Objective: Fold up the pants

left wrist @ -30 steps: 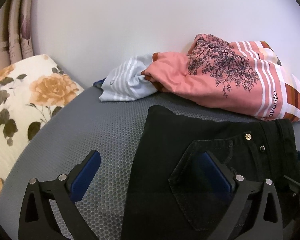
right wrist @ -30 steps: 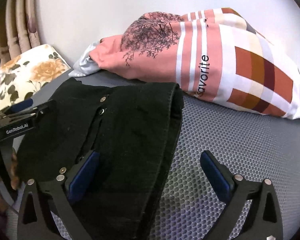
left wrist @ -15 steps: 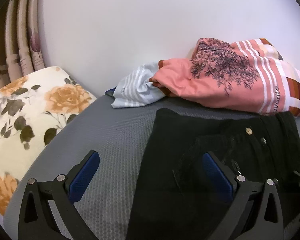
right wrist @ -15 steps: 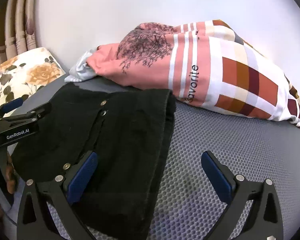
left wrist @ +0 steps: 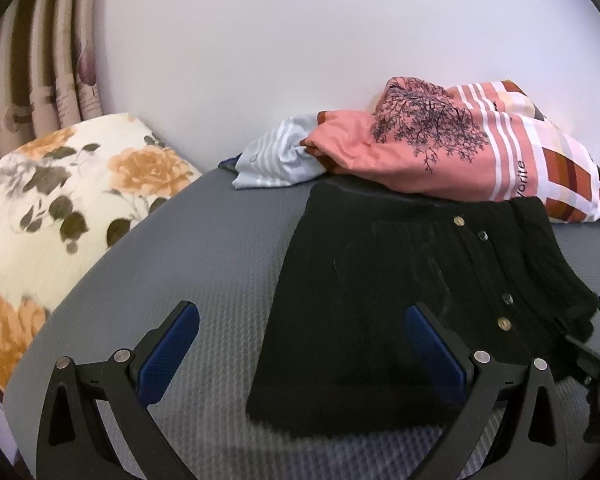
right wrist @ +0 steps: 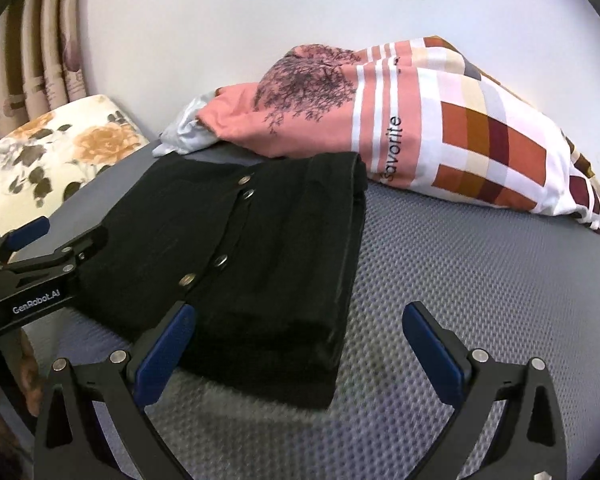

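Observation:
The black pants [left wrist: 400, 304] lie folded in a compact stack on the grey mesh mattress [left wrist: 188, 264], metal buttons facing up. They also show in the right wrist view [right wrist: 252, 264]. My left gripper [left wrist: 300, 344] is open and empty, raised above the stack's near left corner. My right gripper [right wrist: 296, 344] is open and empty, raised above the stack's near right corner. The left gripper also shows at the left edge of the right wrist view [right wrist: 44, 264].
A pink striped and checked quilt [right wrist: 420, 132] lies bunched behind the pants against the white wall. A pale striped cloth [left wrist: 276, 160] sits to its left. A floral pillow [left wrist: 52, 208] and curtains [left wrist: 40, 64] are at the far left. Grey mattress [right wrist: 480, 280] extends right.
Both grippers have pulled back and up from the pants, still open. The folded stack stays in place and looks smaller and farther away.

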A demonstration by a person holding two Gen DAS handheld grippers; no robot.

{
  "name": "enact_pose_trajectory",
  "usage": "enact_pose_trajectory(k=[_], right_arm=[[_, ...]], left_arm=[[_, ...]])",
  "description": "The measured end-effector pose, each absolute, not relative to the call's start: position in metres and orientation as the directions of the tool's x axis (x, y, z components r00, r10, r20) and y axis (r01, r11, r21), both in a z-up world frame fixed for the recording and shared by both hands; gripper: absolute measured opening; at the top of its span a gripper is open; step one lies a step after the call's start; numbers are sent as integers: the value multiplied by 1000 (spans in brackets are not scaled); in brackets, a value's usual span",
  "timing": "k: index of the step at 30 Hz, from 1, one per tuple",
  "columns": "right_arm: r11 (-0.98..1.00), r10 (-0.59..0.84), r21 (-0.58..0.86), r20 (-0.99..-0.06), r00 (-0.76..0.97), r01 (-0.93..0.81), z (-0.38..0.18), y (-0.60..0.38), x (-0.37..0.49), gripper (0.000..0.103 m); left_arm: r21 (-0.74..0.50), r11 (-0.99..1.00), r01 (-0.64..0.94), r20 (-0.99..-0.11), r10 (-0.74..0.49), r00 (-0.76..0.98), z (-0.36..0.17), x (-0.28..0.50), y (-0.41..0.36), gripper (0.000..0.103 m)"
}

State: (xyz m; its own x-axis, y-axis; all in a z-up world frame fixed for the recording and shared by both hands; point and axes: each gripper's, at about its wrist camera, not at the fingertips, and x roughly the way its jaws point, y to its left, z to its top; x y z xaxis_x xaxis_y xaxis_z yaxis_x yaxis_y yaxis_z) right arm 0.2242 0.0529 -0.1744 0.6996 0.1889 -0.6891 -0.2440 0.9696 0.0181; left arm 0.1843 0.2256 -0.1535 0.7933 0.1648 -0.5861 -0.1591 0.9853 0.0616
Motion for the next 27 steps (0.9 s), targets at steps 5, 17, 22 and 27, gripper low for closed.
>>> enact_pose_trajectory(k=[5, 17, 22, 27], right_arm=[[955, 228, 24, -697, 680, -296, -167, 60, 200, 103], [951, 277, 75, -639, 717, -301, -122, 37, 164, 103], [951, 292, 101, -613, 734, -293, -106, 27, 154, 103], [948, 305, 111, -596, 743, -300, -95, 25, 146, 103]], left_arm=[[83, 983, -162, -545, 181, 819, -145, 160, 215, 102], [66, 980, -188, -322, 199, 926, -69, 87, 188, 102], [48, 984, -170, -327, 176, 929, -40, 74, 181, 102], [38, 989, -146, -294, 150, 944, -22, 58, 175, 102]])
